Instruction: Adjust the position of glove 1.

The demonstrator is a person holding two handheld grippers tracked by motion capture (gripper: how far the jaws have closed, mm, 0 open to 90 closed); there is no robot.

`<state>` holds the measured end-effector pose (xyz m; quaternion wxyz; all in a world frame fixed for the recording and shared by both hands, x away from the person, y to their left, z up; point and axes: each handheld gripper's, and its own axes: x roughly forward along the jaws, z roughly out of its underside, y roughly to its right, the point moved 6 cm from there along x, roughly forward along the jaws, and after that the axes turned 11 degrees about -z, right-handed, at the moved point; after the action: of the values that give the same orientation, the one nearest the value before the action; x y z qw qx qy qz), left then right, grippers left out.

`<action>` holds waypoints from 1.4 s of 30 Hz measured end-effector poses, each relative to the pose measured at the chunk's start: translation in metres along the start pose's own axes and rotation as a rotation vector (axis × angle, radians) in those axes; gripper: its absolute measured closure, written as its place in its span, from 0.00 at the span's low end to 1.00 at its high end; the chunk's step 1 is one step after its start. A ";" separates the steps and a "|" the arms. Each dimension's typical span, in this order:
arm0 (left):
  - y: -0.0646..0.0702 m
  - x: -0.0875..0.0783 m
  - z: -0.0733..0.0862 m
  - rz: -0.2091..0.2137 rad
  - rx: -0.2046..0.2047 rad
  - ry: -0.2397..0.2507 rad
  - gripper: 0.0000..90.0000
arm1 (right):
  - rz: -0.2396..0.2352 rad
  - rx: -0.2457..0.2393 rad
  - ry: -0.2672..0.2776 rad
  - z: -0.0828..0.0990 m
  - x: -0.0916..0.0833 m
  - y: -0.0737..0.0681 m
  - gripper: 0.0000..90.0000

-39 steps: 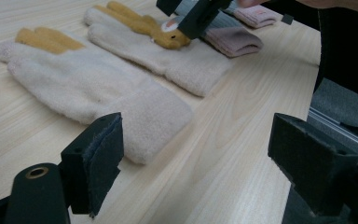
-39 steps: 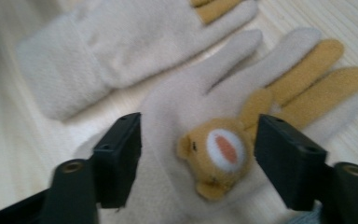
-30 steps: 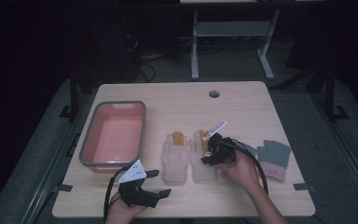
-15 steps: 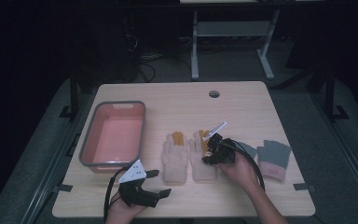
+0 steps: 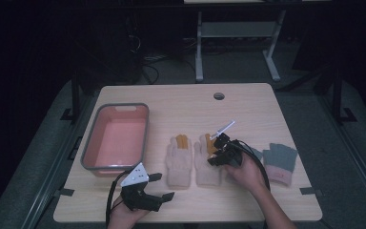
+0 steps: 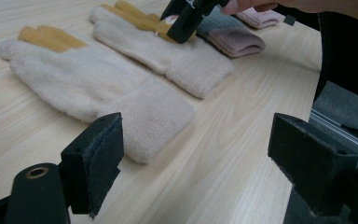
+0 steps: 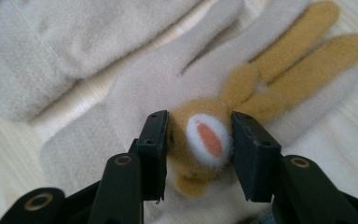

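My right tongs [image 7: 198, 149] have just been closing and now pinch the glove's [image 7: 158, 88] bunny patch [image 7: 205, 140] to lift it, while my left tongs [image 6: 196, 163] wait spread beside its mate [image 6: 88, 84].

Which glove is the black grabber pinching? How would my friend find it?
Start at the pink tub on the table's left side, then go right to two cream gloves lying side by side. It's the second cream glove, farther from the tub, with the right gripper on it. Its neighbour lies untouched, while this one's tan animal face sits between the fingers.
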<state>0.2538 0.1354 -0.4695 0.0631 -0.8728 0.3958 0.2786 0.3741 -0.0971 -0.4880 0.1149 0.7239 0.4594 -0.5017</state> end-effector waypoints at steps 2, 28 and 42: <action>0.000 0.000 0.000 -0.001 -0.001 0.000 0.20 | -0.006 0.007 0.003 0.000 -0.002 0.000 0.65; -0.002 -0.003 -0.001 -0.011 0.014 0.011 0.20 | -0.042 -0.045 0.053 -0.030 -0.035 -0.027 0.69; -0.004 -0.003 -0.001 -0.017 -0.005 0.010 0.20 | -0.062 -0.116 0.088 -0.074 -0.038 -0.053 0.69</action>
<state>0.2549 0.1397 -0.4673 0.0615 -0.8777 0.3880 0.2745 0.3755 -0.0420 -0.4058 0.1210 0.7229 0.5144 -0.4452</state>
